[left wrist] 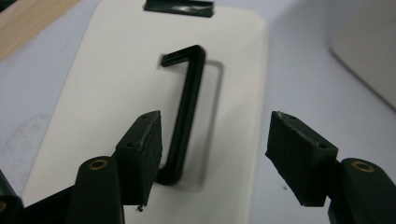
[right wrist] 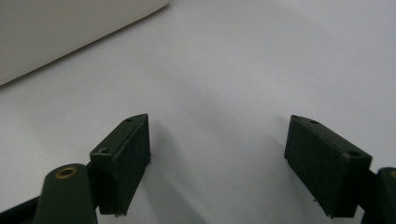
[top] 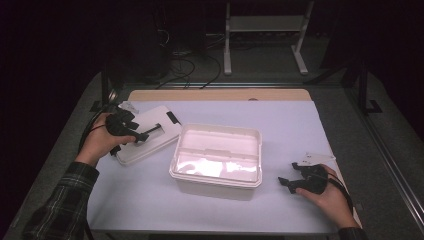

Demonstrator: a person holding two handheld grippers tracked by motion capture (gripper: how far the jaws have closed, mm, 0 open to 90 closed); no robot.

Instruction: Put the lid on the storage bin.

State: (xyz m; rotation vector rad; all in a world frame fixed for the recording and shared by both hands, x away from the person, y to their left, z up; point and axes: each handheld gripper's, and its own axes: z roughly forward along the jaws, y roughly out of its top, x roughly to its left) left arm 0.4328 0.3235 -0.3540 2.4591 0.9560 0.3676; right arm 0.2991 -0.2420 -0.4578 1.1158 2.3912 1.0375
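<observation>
Here, thing in hand: a flat white lid (top: pixel 145 135) lies on the tabletop (top: pixel 300 130) at the person's left, off its box, with a black handle (left wrist: pixel 184 112) set along its middle.
Where the lid lies: just beside the open white box (top: pixel 217 160), toward the left, its near corner close to the box wall; whether they touch I cannot tell.
Handle's long axis: in the left gripper view the bar runs away from the gripper, straight up the picture, bending off to the left at its far end; its near end sits in a shallow recess in the lid.
Left gripper (top: pixel 131 131): over the lid, jaws moderately wide with nothing between the pads; the handle's near end lies just by the left pad (left wrist: pixel 140 154), not centred in the gap.
Right gripper (top: pixel 295 175): resting low at the right of the box, well apart from the lid, jaws wide and holding nothing over bare tabletop.
Nearer hand: the left, plainly.
Judgement on the coming move: the jaws already straddle the bar crosswise, so a grasp seems to need a small sideways shift to centre it, then a drop.
Risk: closing as it stands might catch the bar with one pad and skid the lid.
</observation>
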